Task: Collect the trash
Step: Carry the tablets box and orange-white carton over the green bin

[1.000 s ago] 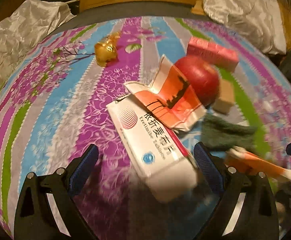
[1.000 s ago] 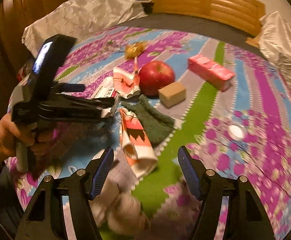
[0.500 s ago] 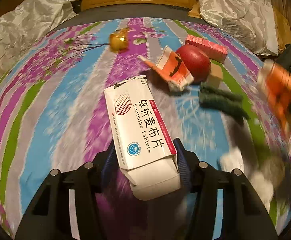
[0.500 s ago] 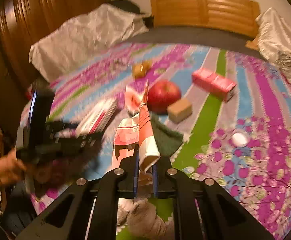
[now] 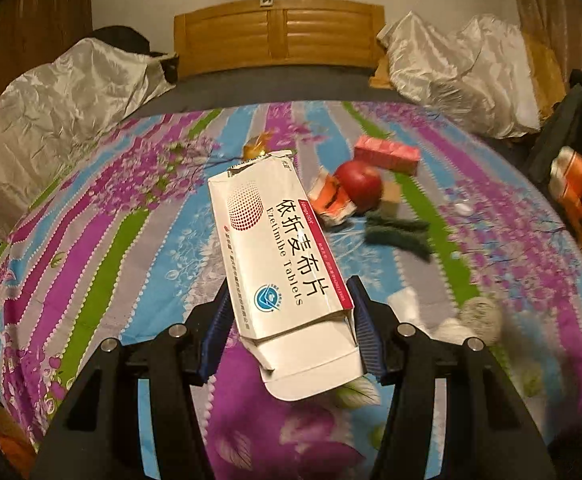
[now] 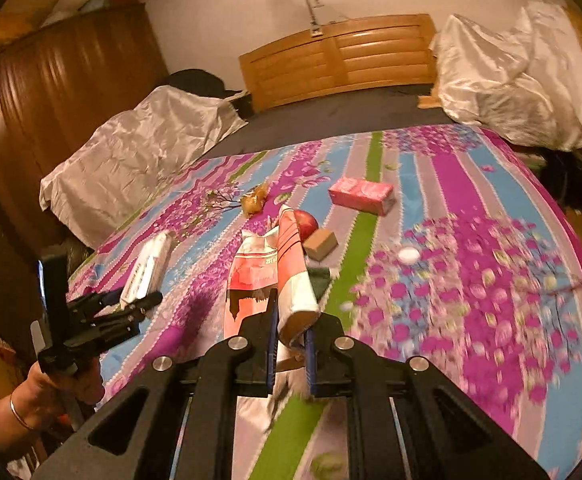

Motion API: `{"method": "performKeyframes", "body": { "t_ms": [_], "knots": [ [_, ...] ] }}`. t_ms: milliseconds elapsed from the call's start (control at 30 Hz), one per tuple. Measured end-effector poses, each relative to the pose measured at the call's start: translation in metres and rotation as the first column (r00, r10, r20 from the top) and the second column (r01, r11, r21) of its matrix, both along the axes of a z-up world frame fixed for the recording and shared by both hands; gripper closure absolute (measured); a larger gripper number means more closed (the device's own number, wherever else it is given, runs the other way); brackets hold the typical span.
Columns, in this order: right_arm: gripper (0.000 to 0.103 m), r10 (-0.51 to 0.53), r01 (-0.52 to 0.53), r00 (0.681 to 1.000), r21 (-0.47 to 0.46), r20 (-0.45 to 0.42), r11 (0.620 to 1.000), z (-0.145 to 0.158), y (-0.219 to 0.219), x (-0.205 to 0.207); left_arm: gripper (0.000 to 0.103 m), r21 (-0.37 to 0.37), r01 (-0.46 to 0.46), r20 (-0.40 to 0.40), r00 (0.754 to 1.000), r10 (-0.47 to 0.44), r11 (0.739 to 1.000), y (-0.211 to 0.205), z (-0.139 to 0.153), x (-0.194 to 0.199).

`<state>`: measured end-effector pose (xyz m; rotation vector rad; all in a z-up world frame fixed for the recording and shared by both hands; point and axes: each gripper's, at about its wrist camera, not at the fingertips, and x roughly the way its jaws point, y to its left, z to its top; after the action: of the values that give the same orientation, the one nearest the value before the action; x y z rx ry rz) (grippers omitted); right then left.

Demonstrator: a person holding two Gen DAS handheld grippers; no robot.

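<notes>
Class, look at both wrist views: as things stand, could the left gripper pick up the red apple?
Probably not yet: the left gripper is already shut on the white tablet box, so nothing else fits, though the red apple lies unobstructed.

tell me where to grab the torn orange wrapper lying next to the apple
Grip the raised, crumpled edge of the orange wrapper on its open side, away from the apple that sits against it. Come from above and the near left, probably; its flat parts lie tight on the bedspread.

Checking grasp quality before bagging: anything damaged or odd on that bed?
The white tablet box clamped in the left tongs has a torn, gaping near end. The right tongs pinch a crushed orange carton. A whole red apple sits among the litter.
</notes>
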<state>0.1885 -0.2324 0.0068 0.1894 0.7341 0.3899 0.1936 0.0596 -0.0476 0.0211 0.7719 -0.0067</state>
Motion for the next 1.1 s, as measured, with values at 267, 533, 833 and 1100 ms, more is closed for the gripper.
{"method": "performKeyframes", "body": {
  "t_ms": [267,533,833,1100],
  "knots": [
    [0.091,-0.062,0.063,0.997,0.029,-0.036,0.998,-0.006,-0.009,-0.061,0.05,0.018,0.082,0.011,0.997,-0.082,0.996,-0.038,0.013,-0.039],
    [0.091,-0.098,0.101,0.994,0.044,-0.056,0.994,-0.009,-0.013,-0.104,0.05,0.027,0.153,0.019,0.988,-0.153,0.988,-0.069,0.023,-0.064],
    [0.091,-0.135,0.135,0.991,0.022,-0.012,0.991,0.009,-0.023,-0.128,0.05,0.053,0.208,0.045,0.977,-0.211,0.977,-0.1,0.038,-0.079],
    [0.091,-0.245,0.244,0.969,0.014,0.035,0.97,0.031,-0.06,-0.154,0.05,0.08,0.275,0.092,0.955,-0.281,0.958,-0.136,0.058,-0.083]
  ]
}}
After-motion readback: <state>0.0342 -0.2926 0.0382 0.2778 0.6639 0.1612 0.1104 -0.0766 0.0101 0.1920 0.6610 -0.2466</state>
